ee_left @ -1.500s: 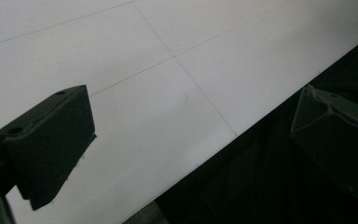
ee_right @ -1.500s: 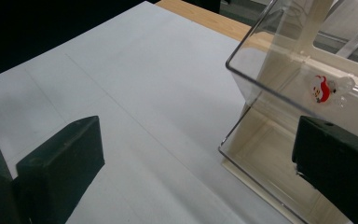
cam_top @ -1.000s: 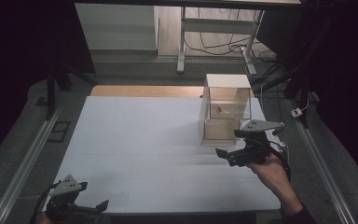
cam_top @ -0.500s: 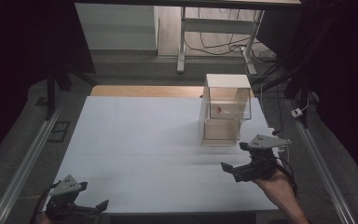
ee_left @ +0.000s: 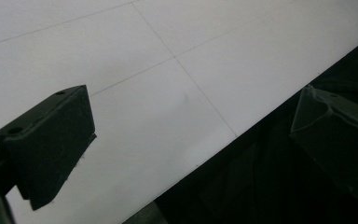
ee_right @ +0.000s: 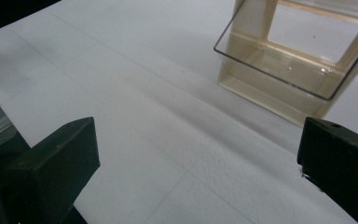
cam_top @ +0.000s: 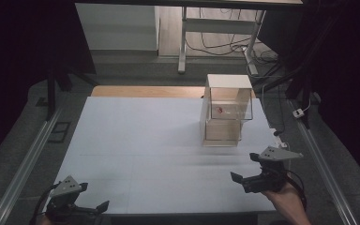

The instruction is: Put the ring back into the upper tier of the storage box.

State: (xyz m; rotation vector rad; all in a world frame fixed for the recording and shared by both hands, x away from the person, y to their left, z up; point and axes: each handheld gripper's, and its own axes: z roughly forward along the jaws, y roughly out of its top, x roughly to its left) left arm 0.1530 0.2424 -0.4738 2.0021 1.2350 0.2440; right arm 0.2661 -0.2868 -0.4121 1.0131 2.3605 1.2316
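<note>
Altogether, two grippers and one clear box share the white surface (cam_top: 159,140). That clear box (cam_top: 227,110) stands upright near the far right corner, with a see-through door hanging ajar at its front and a single small red thing (cam_top: 219,110) inside it (too small to make out what it is). At the near right corner the right gripper (cam_top: 243,180) sits in a hand (cam_top: 288,201), well apart from the box; its two black jaws are spread wide with nothing between them, and in the right gripper view they frame bare white surface with the box's lower tray beyond. Over the near left corner hangs the left gripper (cam_top: 91,209), right at the near edge. Its two jaws also stand wide apart and empty, one over the white surface, the other out past the edge over the dark.
</note>
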